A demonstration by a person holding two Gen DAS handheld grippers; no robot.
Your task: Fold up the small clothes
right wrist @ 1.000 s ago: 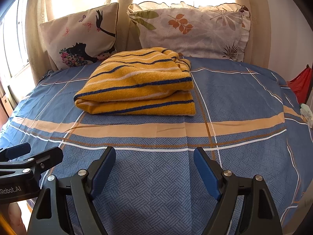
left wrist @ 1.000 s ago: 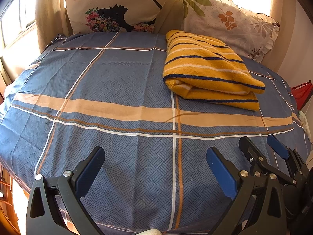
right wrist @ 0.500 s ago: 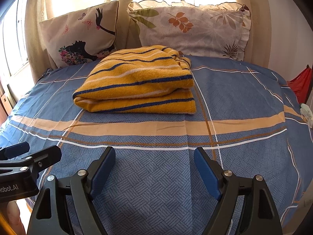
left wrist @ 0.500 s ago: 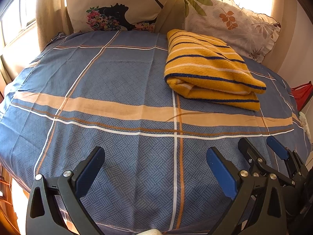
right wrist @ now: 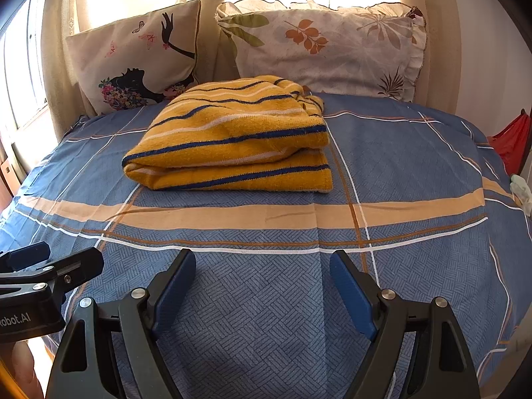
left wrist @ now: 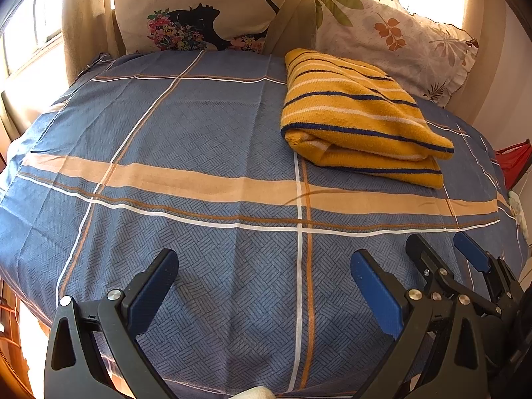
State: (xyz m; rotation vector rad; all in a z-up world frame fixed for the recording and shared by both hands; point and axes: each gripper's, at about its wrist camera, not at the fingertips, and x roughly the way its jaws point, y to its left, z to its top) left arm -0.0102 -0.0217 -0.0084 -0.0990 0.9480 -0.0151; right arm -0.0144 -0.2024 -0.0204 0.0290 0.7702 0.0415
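Note:
A yellow garment with blue and white stripes [left wrist: 359, 116] lies folded in a thick stack on the blue checked bed sheet [left wrist: 199, 153], near the pillows; it also shows in the right wrist view [right wrist: 232, 139]. My left gripper [left wrist: 262, 266] is open and empty, above the near part of the bed. My right gripper [right wrist: 262, 266] is open and empty, also near the bed's front, well short of the garment. The right gripper also shows at the lower right of the left wrist view [left wrist: 445, 249]. The left gripper shows at the left edge of the right wrist view [right wrist: 50, 259].
Two pillows lean at the head of the bed: one with a black silhouette print [right wrist: 139, 60], one with leaf print [right wrist: 326, 46]. Curtains and bright windows stand behind. A red object [right wrist: 512, 139] sits beyond the bed's right edge.
Both views have shifted slightly, so the folded garment sits a little lower and closer in frame. The garment itself has not moved and both grippers stay open.

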